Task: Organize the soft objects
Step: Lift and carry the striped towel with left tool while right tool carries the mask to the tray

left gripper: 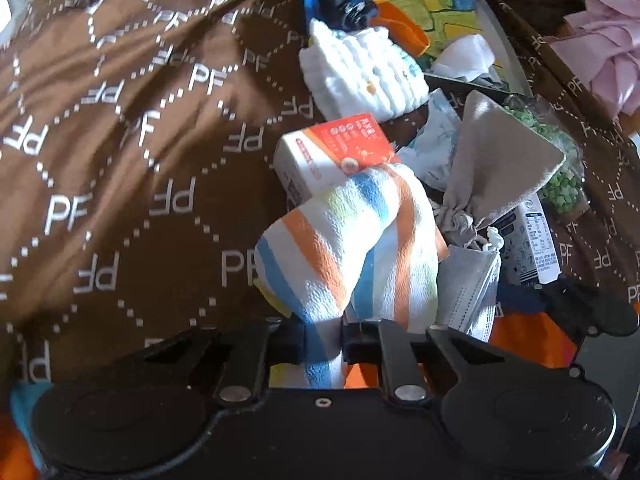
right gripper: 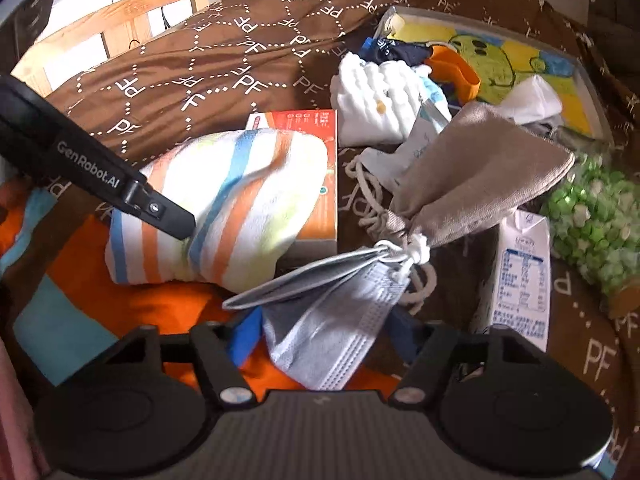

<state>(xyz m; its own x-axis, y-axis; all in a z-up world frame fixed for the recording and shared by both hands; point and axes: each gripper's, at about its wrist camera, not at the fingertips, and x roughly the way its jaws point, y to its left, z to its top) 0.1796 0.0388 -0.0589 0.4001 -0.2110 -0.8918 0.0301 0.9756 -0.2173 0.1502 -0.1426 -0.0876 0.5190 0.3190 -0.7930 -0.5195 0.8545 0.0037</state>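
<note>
L gripper (left gripper: 343, 344) clamps striped towel (left gripper: 352, 240), long axis running away.

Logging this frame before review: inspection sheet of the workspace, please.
Surface: brown PF-print bedspread, wrinkled.
Job's things: striped towel, lying partly over an orange box; grey face mask; beige drawstring pouch; white ribbed cloth.
Clutter: milk carton; bag of green pieces; cartoon-print tray holding oddments.
Grippers: left tool shut on the towel; right tool open, mask between its fingers.
Cables: one thin dark lead behind the bed frame; pouch cord loose on the bedspread.
Surroundings: wooden bed frame, bright wall behind.
</note>
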